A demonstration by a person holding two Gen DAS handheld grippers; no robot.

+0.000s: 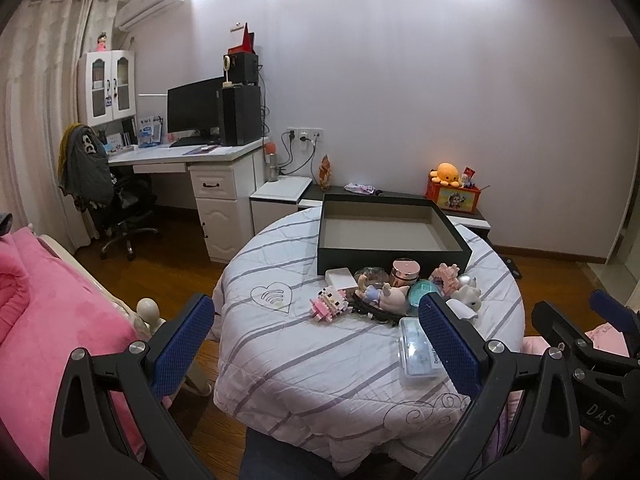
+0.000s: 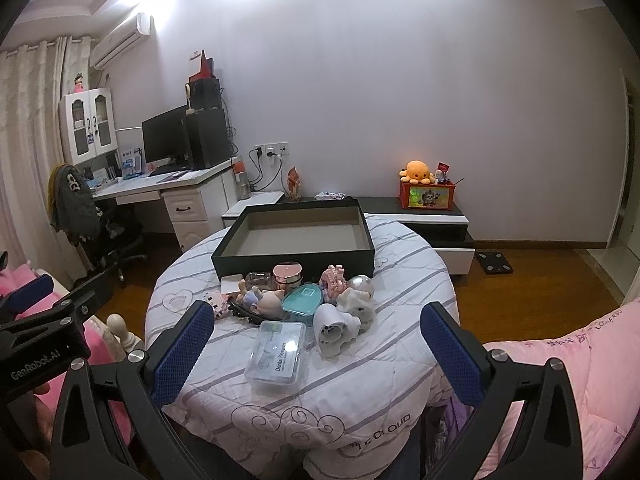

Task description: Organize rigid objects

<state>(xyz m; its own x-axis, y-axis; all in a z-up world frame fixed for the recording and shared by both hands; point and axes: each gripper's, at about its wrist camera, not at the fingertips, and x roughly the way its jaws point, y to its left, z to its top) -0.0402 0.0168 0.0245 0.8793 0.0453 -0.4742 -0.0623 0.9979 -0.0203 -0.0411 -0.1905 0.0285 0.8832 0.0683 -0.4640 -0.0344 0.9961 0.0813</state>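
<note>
Both grippers hang short of the round table [image 2: 400, 364], near the lower edge of each frame, and neither holds anything. The left gripper [image 1: 320, 352] has its jaws spread wide; the right gripper [image 2: 320, 354] is equally wide, its blue pads [image 2: 182, 354] standing either side of the clutter. The task's things lie in a loose heap at the centre of both views, on the striped quilt, just in front of the black box [image 2: 294, 258]. The box sits at the far side of the table, open side up, and shows nothing inside. Nearest the grippers is a clear plastic case [image 2: 276, 354]; just beyond it are a white cup-shaped piece [image 2: 334, 328] lying on its side, a teal lidded tub [image 2: 303, 298], a pink jar [image 2: 287, 274] and a pink block toy [image 1: 326, 304] at the heap's left. Judged from this layout, sorting has not begun: the step in hand is selection of a first item. The next move calls for one gripper to advance over the table, straddle a single item such as the clear case, and close without disturbing its neighbours, several of which are touching.
</note>
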